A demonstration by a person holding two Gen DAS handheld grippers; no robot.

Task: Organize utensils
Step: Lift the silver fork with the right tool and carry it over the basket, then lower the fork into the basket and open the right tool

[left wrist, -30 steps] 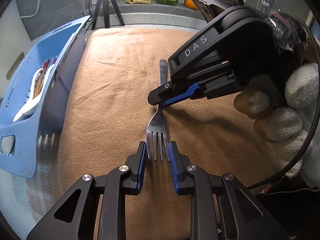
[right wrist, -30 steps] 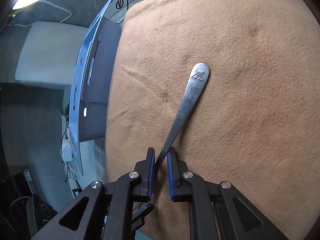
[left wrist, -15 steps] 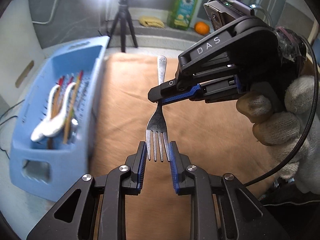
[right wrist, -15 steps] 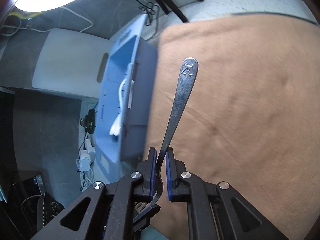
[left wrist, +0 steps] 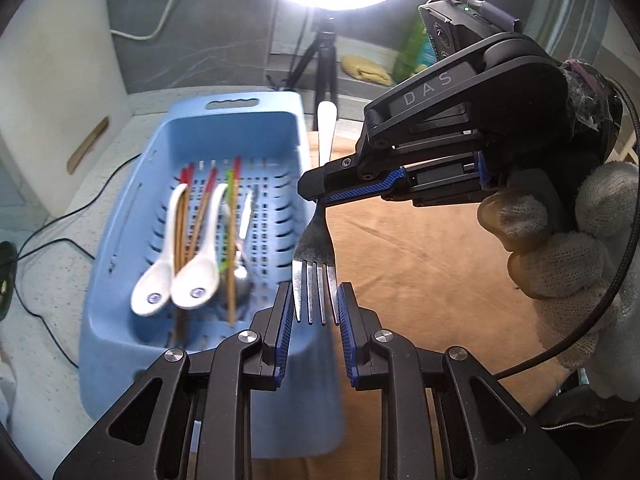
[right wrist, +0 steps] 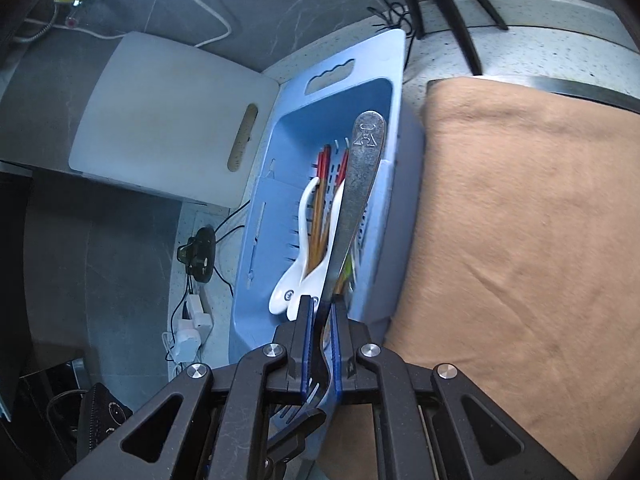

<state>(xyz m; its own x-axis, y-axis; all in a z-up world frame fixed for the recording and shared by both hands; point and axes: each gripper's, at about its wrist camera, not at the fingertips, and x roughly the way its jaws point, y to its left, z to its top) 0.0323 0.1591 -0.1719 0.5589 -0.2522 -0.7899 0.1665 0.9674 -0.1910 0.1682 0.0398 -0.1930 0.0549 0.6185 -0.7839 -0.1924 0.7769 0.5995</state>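
You've got the fork (left wrist: 316, 256) airborne, pinched at the neck by your right gripper (right wrist: 320, 344); those jaws are clamped narrow on the metal, handle pointing away from you over the blue basket (left wrist: 132, 216). Your left gripper (left wrist: 314, 312) sits at the tine end with its jaws parted, one on each side of the tines. From the left wrist view I can't tell whether the pads actually touch the tines; looks like a small gap on both sides, so treat it as not gripping.

Step in hand, as I read it: carrying the fork to the basket, near the end of the transfer. The basket already holds two white spoons (left wrist: 176, 268), several chopsticks (left wrist: 232, 240) and what looks like a metal spoon, blurred. The fork hangs above the basket's right wall, right by the edge of the brown cloth (right wrist: 520, 240) on the surface.

Next move calls for:
- shift further left so the whole fork is over the basket floor, not the rim
- lower it, handle parallel to the chopsticks
- back the left jaws off the tines before you release right

Risk: tines catching the slotted floor or wall.
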